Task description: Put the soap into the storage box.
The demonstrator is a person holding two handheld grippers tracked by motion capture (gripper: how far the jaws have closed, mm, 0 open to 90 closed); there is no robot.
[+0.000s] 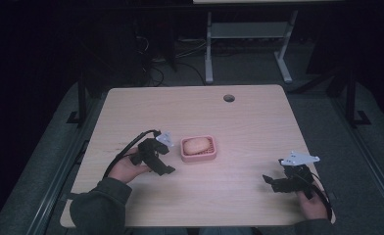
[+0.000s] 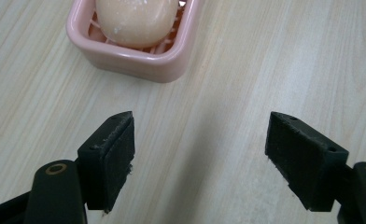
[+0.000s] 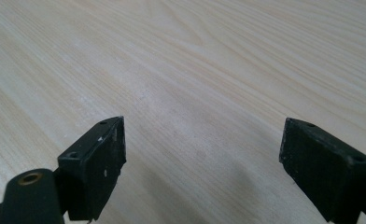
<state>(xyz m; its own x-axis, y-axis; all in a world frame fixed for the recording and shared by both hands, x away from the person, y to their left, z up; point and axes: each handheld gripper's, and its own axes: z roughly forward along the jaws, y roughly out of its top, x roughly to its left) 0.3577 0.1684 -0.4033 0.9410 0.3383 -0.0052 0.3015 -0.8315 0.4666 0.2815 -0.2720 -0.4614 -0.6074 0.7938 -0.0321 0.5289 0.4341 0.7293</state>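
A pink soap dish [image 1: 211, 151] sits near the middle of the wooden table [image 1: 249, 127], with a pale peach bar of soap [image 1: 196, 145] lying in it. My left gripper [image 1: 166, 170] hovers just left of the dish and a little nearer the person, jaws open with nothing between them. In the left gripper view the dish [image 2: 139, 60] and soap [image 2: 135, 18] lie just beyond and left of the open gripper [image 2: 200, 158]. My right gripper [image 1: 270, 182] rests over bare wood near the front right. Its jaws stand apart and empty in the right gripper view [image 3: 204, 168].
A round cable hole [image 1: 228, 98] is at the table's far edge. Behind the table a white desk frame [image 1: 249, 34] and cables stand on the dark floor. The table's front edge lies close behind both hands.
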